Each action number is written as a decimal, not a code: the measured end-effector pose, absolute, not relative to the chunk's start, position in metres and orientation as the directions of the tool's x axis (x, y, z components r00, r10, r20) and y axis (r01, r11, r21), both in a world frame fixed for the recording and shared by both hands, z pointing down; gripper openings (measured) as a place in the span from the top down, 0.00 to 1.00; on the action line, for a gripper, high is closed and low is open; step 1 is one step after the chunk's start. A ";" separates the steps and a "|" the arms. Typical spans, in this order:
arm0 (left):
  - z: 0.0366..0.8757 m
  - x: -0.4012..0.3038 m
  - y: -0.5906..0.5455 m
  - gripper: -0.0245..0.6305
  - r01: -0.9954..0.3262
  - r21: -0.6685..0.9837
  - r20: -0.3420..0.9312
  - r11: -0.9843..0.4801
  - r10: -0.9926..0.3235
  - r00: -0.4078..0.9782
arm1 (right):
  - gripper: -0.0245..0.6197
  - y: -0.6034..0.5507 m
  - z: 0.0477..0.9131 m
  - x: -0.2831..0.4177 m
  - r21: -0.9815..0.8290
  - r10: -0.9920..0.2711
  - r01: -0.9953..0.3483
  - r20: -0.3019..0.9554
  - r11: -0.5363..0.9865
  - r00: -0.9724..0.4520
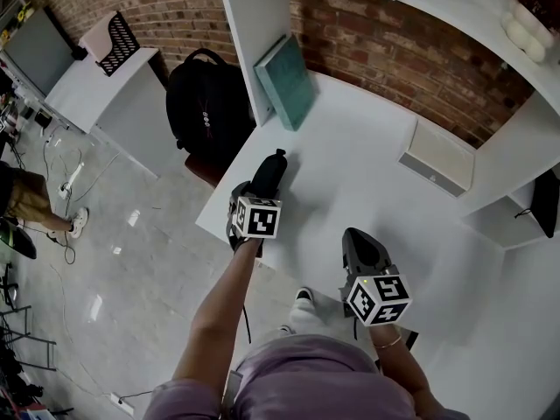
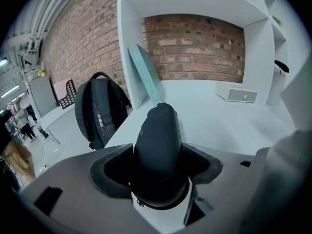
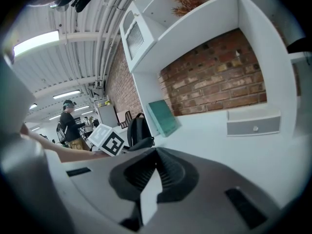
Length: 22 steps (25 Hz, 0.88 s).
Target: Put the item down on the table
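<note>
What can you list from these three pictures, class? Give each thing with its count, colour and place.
table: one, white, under both tools
black item: one, black, gripped in the left tool, over the table
board: one, teal, leaning on the shelf upright
backpack: one, black, beside the table
drawer box: one, white, against the brick wall
mesh tray: one, black, on the side desk
left tool: one, grey, shut on the black item
right tool: one, grey, jaws together, empty
</note>
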<state>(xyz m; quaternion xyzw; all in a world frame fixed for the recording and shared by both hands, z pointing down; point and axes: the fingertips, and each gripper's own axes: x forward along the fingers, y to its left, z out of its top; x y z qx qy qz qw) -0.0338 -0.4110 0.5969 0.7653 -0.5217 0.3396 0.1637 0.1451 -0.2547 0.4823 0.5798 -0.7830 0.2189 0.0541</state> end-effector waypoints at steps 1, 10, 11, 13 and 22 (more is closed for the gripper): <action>0.599 -0.034 -0.412 0.49 -0.909 -0.104 0.695 -0.403 -0.684 0.224 | 0.96 -0.255 0.483 0.146 -0.280 -0.884 -0.932 0.340 0.230 -0.321; 0.608 -0.033 -0.421 0.49 -0.912 -0.091 0.722 -0.401 -0.657 0.217 | 0.96 -0.260 0.484 0.148 -0.280 -0.885 -0.934 0.344 0.222 -0.313; 0.608 -0.033 -0.422 0.49 -0.911 -0.092 0.724 -0.402 -0.655 0.216 | 0.96 -0.260 0.484 0.148 -0.280 -0.885 -0.934 0.345 0.220 -0.312; 0.610 -0.031 -0.424 0.49 -0.909 -0.088 0.727 -0.407 -0.650 0.221 | 0.96 -0.260 0.485 0.150 -0.280 -0.886 -0.935 0.347 0.216 -0.309; 0.612 -0.023 -0.432 0.48 -0.904 -0.096 0.736 -0.416 -0.641 0.216 | 0.96 -0.262 0.486 0.158 -0.283 -0.889 -0.938 0.350 0.201 -0.296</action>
